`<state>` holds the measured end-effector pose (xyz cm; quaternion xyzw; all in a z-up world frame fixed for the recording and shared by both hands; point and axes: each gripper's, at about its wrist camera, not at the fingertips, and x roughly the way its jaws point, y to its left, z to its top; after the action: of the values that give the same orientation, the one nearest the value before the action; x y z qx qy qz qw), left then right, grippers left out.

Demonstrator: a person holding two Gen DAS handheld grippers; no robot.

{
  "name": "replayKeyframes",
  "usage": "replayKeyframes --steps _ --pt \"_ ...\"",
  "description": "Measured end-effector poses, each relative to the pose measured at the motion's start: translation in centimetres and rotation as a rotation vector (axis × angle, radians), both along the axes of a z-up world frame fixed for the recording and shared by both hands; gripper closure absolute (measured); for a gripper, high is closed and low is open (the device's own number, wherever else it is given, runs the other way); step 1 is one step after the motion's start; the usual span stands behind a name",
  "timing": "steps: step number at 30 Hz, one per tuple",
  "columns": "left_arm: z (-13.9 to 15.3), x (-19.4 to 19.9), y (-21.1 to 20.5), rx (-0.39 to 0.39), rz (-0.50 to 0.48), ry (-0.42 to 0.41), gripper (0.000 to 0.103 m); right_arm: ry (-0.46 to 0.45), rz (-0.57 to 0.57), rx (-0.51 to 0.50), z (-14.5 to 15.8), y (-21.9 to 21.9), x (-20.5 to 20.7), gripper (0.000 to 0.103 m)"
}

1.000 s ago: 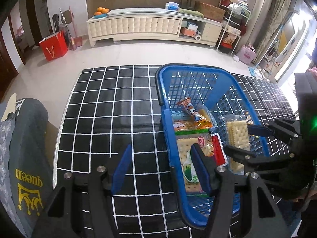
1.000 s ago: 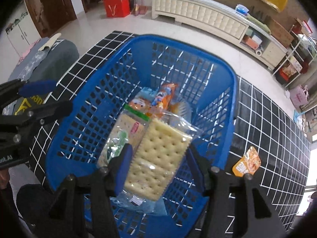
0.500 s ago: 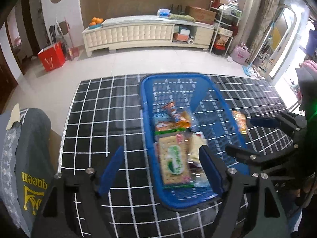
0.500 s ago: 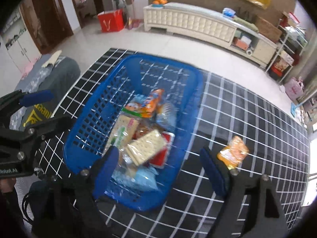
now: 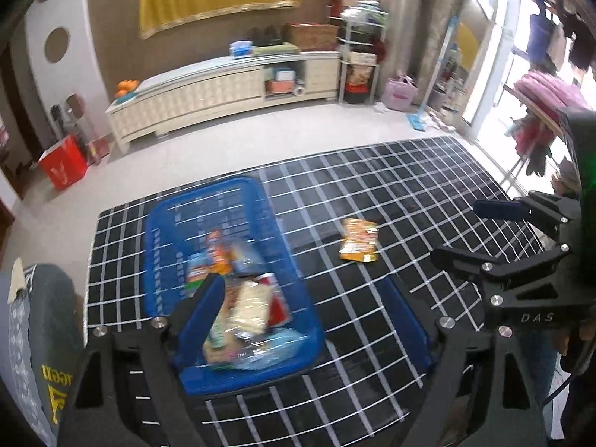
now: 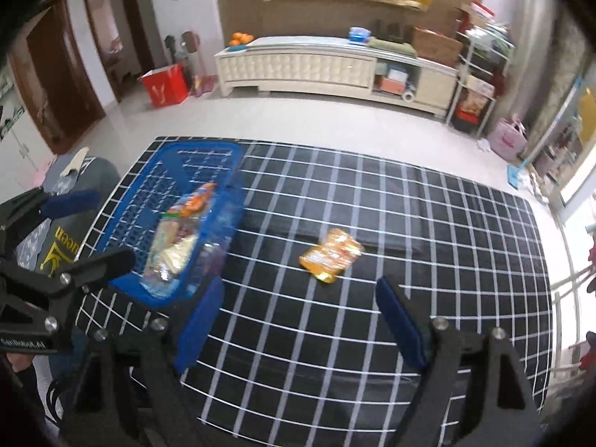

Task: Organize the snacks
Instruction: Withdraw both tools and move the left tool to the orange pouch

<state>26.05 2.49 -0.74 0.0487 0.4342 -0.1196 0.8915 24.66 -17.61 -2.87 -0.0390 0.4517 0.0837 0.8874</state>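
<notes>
While both grippers gape empty, left gripper jaws just widening; orange packet lies beside basket.

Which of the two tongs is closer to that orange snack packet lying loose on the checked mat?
Right. The right tongs hang open just short of the orange snack packet; the left tongs hang open over the blue basket, off to the side.

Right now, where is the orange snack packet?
The orange snack packet lies alone on the black grid mat, outside and right of the blue basket in both wrist views, ahead of the open right gripper.
</notes>
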Motion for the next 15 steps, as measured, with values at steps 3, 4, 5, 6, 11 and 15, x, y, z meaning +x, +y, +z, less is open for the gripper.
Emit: replayKeyframes --steps 3,4,5,6,11,15 --pt "-0.4 0.5 -3.2 0.033 -0.026 0.003 0.014 -0.003 -0.027 0.005 -0.3 -2.9 -0.3 0.016" --pt "-0.6 0.8 -4.3 0.041 -0.031 0.004 0.009 -0.002 -0.036 0.010 -0.6 -3.9 -0.4 0.016" --pt "-0.9 1.1 -5.3 0.049 -0.036 0.007 0.002 0.000 -0.047 0.010 -0.9 -4.9 -0.4 0.016" --pt "-1.2 1.4 -6.4 0.061 -0.040 0.012 0.000 0.002 -0.054 0.009 -1.0 -5.6 -0.4 0.016" --pt "-3.8 3.8 -10.4 0.098 -0.050 0.067 0.000 0.021 -0.111 0.015 -2.8 -10.0 -0.1 0.014" --pt "-5.9 5.3 -13.1 0.150 -0.056 0.102 0.000 0.051 -0.141 0.026 -4.6 -12.7 0.5 0.000"
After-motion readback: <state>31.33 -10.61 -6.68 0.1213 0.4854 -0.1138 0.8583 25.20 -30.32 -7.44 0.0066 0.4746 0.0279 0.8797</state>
